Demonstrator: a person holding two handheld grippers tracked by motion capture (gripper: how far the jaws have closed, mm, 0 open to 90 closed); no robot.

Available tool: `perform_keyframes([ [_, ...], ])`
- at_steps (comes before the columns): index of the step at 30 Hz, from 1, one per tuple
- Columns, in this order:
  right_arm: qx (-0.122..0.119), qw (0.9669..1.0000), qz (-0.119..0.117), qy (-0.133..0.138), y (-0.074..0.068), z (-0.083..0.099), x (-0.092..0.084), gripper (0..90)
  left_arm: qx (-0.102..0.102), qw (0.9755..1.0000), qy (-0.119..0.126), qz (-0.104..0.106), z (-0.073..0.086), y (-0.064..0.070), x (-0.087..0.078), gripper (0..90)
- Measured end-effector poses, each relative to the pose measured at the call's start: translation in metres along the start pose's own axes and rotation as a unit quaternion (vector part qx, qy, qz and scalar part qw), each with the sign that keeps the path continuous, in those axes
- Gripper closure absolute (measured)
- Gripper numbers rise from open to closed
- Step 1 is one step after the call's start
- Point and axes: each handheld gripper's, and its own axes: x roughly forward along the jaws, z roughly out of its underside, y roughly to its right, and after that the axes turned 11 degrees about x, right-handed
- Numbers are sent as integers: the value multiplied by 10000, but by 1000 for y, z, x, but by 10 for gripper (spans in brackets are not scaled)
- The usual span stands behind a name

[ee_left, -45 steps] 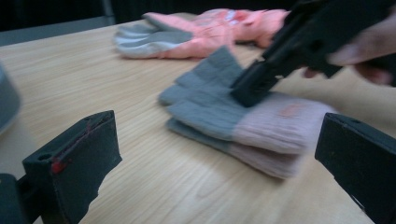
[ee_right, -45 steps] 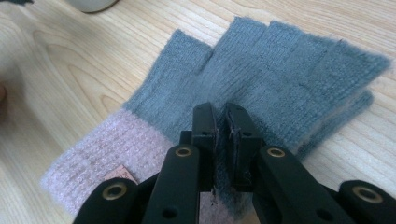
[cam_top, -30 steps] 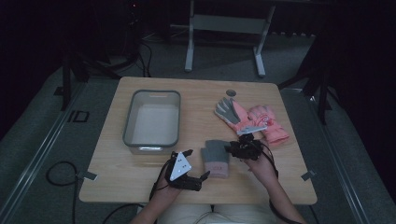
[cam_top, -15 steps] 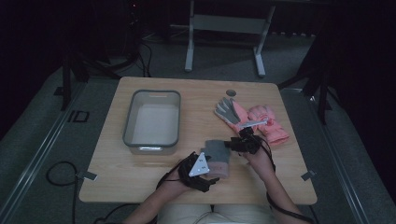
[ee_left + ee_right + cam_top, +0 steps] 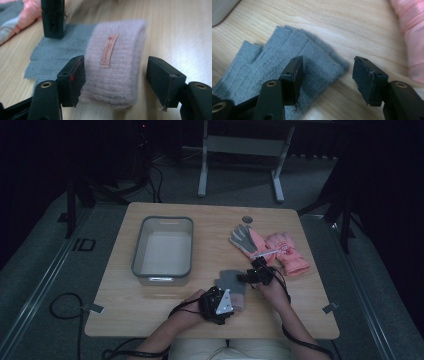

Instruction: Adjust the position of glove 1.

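A knit glove (image 5: 231, 285) lies flat near the table's front edge, grey at the fingers (image 5: 287, 57) and mauve at the cuff (image 5: 117, 65), which bears a small label. My left gripper (image 5: 231, 301) (image 5: 116, 82) straddles the cuff. Its jaws have just been closing; the left pad (image 5: 76, 80) touches the cuff's side and the right pad stands clear. My right gripper (image 5: 248, 277) (image 5: 327, 75) is over the glove's finger end. Its jaws have just been opening, one above the grey knit and one above bare wood.
A grey plastic bin (image 5: 137, 255) stands at the table's left. At the right lie a grey-palmed glove (image 5: 242, 237) and a pink padded glove (image 5: 287, 252) (image 5: 414, 37). A round cap (image 5: 247, 219) sits in the wood behind them.
My left gripper has slid right to the glove's cuff and its jaws have narrowed. My right gripper has dropped a little onto the finger end and its jaws have widened.
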Motion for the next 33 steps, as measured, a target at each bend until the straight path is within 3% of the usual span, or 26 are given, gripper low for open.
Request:
perform_keyframes([
  [3, 2, 10000, -58, -56, -2, 0, 0, 474, -35, 10000, -60, -29, 1, -2, 0, 409],
  [7, 39, 9998, -160, -127, -4, -2, 2, 497, -260, 9994, 40, 205, 4, -13, -2, 531],
  [8, 87, 9995, -262, -149, -5, -3, 3, 509, -307, 9991, 59, 281, 6, -16, -3, 584],
  [11, 118, 9989, -404, -200, -7, -5, 6, 523, -439, 9980, 127, 440, 8, -22, -4, 619],
  [12, 161, 9979, -568, -251, -10, -6, 9, 560, -437, 9979, 126, 465, 8, -23, -4, 641],
  [13, 161, 9979, -568, -251, -10, -6, 9, 560, -432, 9978, 114, 493, 8, -24, -4, 641],
  [16, 270, 9954, -838, -374, -14, -9, 14, 684, -483, 9971, 90, 575, 8, -27, -4, 663],
  [23, 238, 9946, -1000, -158, -22, -12, 5, 734, -835, 9937, 228, 708, 12, -32, -8, 682],
  [28, 71, 9950, -995, 55, -30, -17, -13, 738, -819, 9940, 321, 657, 3, -38, -22, 687],
  [33, 48, 9937, -1079, 291, -34, -25, -32, 739, -666, 9955, 276, 611, -8, -48, -35, 688],
])
